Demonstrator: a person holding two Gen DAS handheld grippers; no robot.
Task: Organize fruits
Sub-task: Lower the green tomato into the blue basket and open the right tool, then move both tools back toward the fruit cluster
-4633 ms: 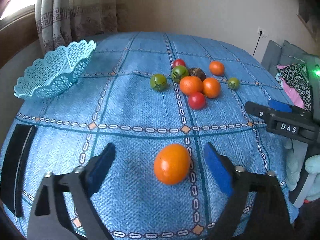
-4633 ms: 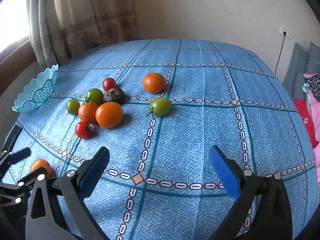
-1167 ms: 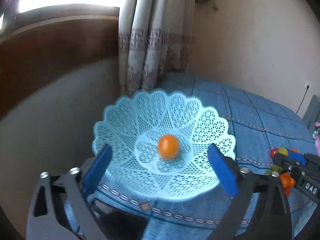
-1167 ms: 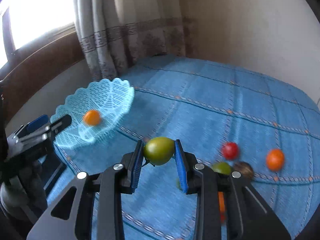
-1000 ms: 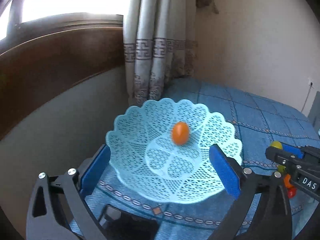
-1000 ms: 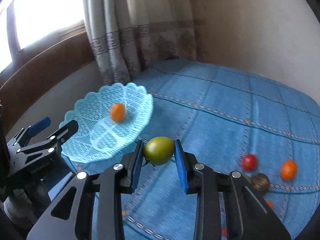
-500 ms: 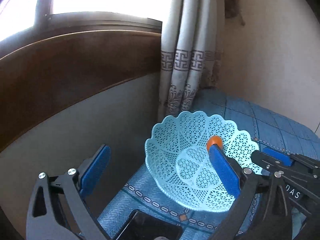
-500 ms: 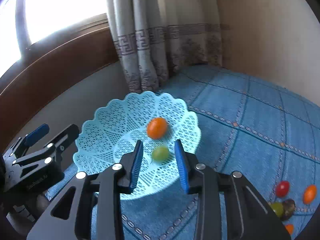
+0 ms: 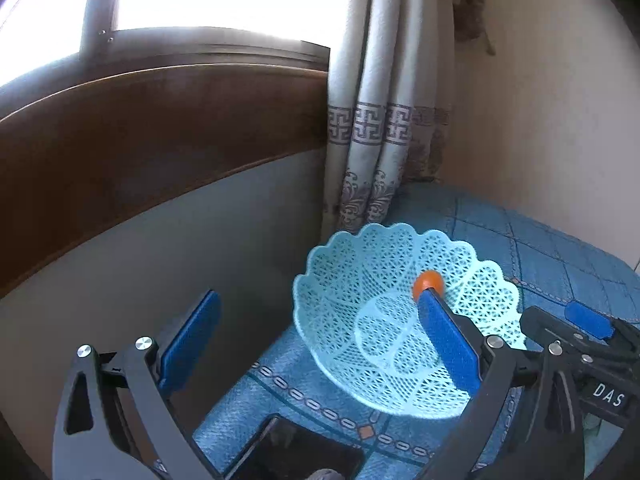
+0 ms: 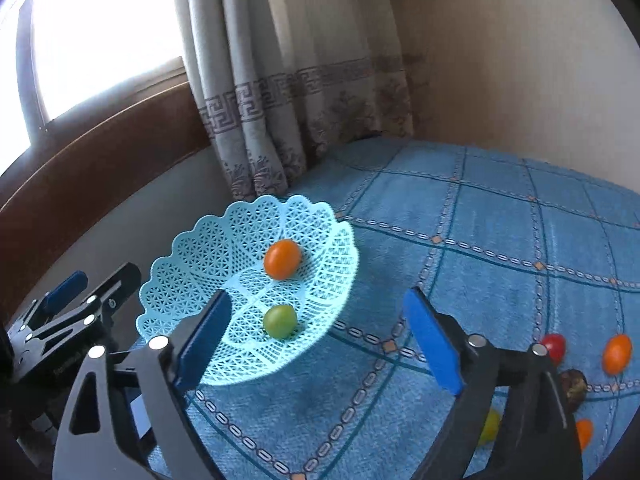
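The right gripper (image 10: 316,336) occupies the lower centre of the right wrist view with its jaws spread wide and nothing between them; it hangs above the near rim of the basket (image 10: 192,264), a position that fits a fruit let go over the basket. The left gripper (image 9: 316,340) is likewise spread wide and empty in the lower part of its own view, and it also appears at the lower left of the right wrist view, beside the basket and apart from it, which leaves the approach clear for the other arm. The basket is a pale turquoise lattice bowl with a scalloped rim, seated near the corner of the blue patterned table cover (image 10: 500,220), just below the curtain (image 10: 280,80). Inside it lie an orange fruit (image 10: 282,265) on the far sloping wall and a green fruit (image 10: 280,321) nearer the flat centre, apart from each other. Both are smooth, round and glossy, and likely to roll on the lattice. At the lower right edge of that view the remaining fruits (image 10: 616,354) sit in a loose group on the cover, well apart from the basket, so the task is judged to be at an early stage.
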